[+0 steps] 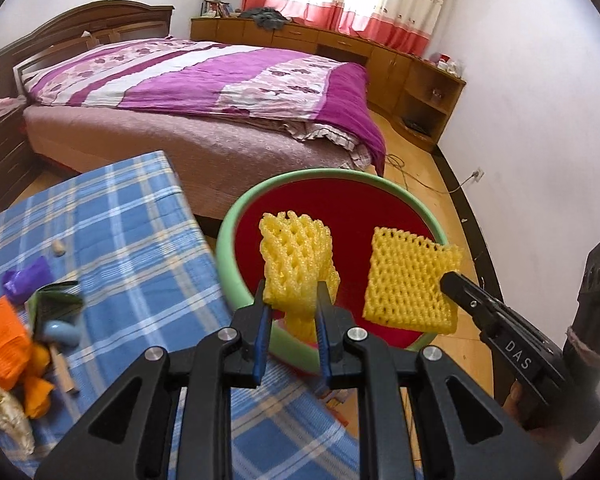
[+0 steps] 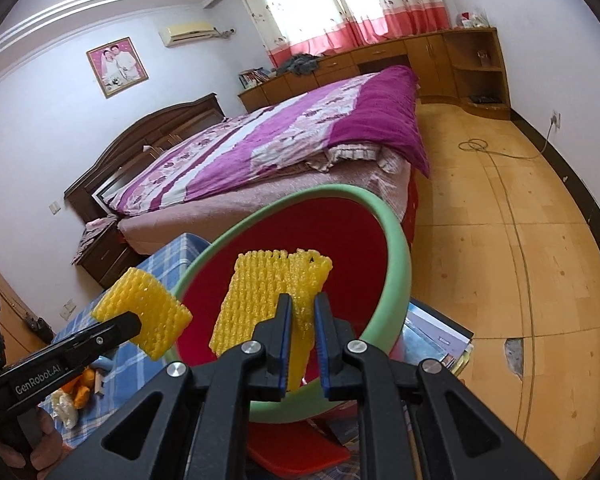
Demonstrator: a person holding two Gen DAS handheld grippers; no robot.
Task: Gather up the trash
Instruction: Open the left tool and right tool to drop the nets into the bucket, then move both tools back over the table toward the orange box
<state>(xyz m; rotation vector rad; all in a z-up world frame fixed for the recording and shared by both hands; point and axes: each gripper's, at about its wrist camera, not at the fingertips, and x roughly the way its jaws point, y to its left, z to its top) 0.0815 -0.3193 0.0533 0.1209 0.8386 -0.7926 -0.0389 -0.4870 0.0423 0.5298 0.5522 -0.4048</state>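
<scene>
Bin (image 1: 228, 248) base behind foam nets (image 1: 296, 264)

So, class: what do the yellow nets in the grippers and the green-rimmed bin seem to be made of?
Yellow nets: likely soft foam mesh, matte; open lattice, pinched by the fingers.
Green-rimmed bin: probably plastic, smooth with a slight sheen; red inside.

The left gripper (image 1: 292, 300) has its blue-padded fingers (image 1: 265, 320) pressed in on a yellow foam net sleeve (image 1: 296, 256), pinching its lower part. The right gripper (image 2: 302, 312) is likewise clamped on a second yellow foam net sleeve (image 2: 256, 296) (gripped at one edge). Both are held up in the air side by side, close but apart, the right one angled in toward the left.
</scene>
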